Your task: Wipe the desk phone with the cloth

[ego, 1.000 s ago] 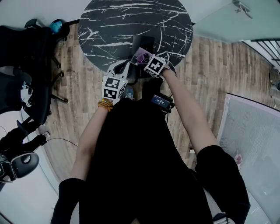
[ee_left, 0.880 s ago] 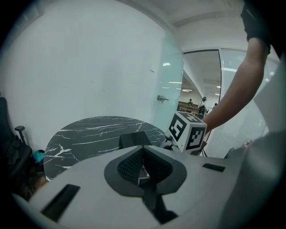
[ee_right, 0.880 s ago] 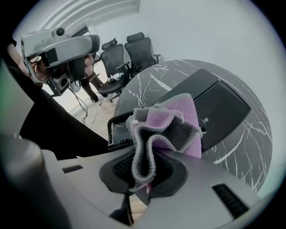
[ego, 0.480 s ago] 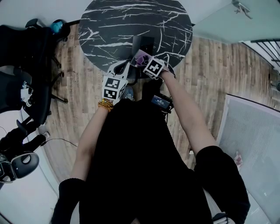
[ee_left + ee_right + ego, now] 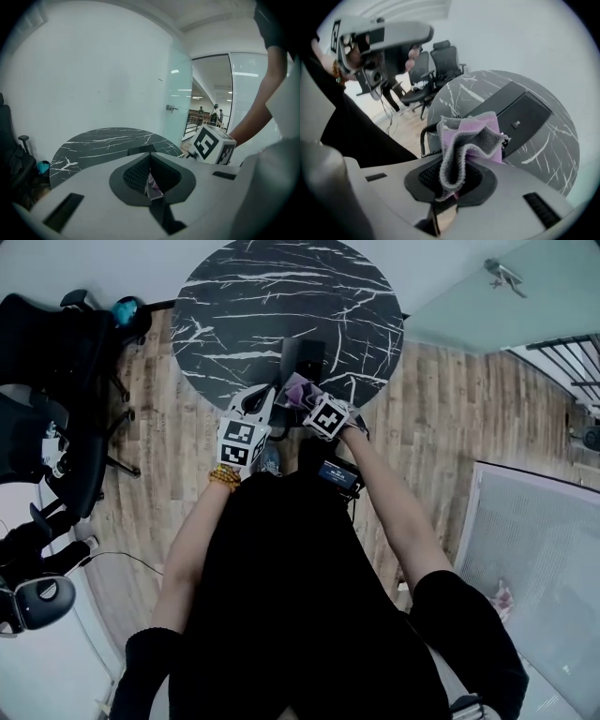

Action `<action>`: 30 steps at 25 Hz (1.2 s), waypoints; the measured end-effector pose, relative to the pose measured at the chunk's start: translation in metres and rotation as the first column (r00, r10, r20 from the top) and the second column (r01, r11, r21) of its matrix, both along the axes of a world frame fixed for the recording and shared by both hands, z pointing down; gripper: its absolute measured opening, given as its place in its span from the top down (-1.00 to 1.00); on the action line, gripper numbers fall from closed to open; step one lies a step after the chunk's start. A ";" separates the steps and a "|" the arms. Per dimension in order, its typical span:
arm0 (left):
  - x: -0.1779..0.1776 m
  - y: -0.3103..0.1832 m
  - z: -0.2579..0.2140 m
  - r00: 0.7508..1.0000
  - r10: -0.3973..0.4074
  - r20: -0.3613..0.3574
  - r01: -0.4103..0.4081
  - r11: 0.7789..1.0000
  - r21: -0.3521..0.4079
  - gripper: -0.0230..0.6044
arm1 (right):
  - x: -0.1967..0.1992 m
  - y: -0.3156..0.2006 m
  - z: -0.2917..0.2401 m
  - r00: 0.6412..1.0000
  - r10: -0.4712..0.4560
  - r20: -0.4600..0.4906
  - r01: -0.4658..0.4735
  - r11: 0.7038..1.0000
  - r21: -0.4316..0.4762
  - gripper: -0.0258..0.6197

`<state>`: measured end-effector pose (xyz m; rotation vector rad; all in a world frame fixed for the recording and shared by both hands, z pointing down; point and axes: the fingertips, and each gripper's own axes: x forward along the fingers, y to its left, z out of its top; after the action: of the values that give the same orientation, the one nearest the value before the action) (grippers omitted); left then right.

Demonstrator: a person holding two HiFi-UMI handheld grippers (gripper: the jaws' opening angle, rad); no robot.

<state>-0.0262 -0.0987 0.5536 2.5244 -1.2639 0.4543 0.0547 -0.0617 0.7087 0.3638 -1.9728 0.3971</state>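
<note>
Marbled tabletop (image 5: pixel 244 296) in the head view carries the desk phone (image 5: pixel 307 352), with the cloth (image 5: pixel 296 388) just short of the phone's near edge. In the left gripper view, my left gripper (image 5: pixel 150 161) has its fingers pressed together. In the right gripper view, my right gripper (image 5: pixel 452 180) pinches the soft, limp cloth by a bunched fold, which I judge a good hold for wiping.

desk phone (image 5: pixel 521 114): near end hidden behind the cloth (image 5: pixel 469 140)
scrap (image 5: pixel 153 187) between left gripper (image 5: pixel 150 161) jaws: too small to identify

Overhead plus two low; table (image 5: pixel 281 296) shared
</note>
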 end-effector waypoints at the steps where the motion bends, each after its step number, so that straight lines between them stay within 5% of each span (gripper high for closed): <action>1: -0.001 -0.001 -0.003 1.000 -0.002 -0.004 0.002 1.000 0.007 0.89 | -0.002 -0.004 -0.010 0.996 0.062 0.064 -0.062 0.998 0.002 0.75; 6: -0.002 -0.005 -0.023 0.999 -0.004 -0.036 0.006 0.998 0.059 0.89 | -0.004 -0.026 -0.070 0.914 0.261 0.312 -0.281 0.959 0.022 0.75; 10: 0.011 -0.002 -0.050 0.998 0.030 -0.056 -0.023 0.992 0.126 0.89 | -0.002 -0.041 -0.144 0.849 0.262 0.459 -0.383 0.903 0.194 0.75; 13: 0.019 0.002 -0.080 0.996 0.045 -0.072 -0.029 0.979 0.203 0.89 | -0.002 -0.044 -0.204 0.769 0.241 0.592 -0.489 0.819 0.301 0.75; 19: 0.026 0.015 -0.137 0.996 0.045 -0.083 -0.013 0.935 0.354 0.89 | 0.009 -0.027 -0.289 0.620 0.180 0.764 -0.682 0.606 0.410 0.75; 25: 0.026 0.027 -0.170 0.995 0.036 -0.089 0.007 0.898 0.439 0.89 | 0.000 0.008 -0.327 0.648 0.056 0.760 -0.679 0.494 0.543 0.75; 30: 0.021 0.033 -0.176 0.997 0.022 -0.077 0.018 0.879 0.476 0.89 | 0.000 0.020 -0.328 0.664 0.084 0.743 -0.703 0.410 0.581 0.75</action>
<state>-0.0055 -0.0654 0.3775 2.9032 -1.4910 0.0326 0.0546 -0.0414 0.3810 1.6197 -2.6226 -0.2651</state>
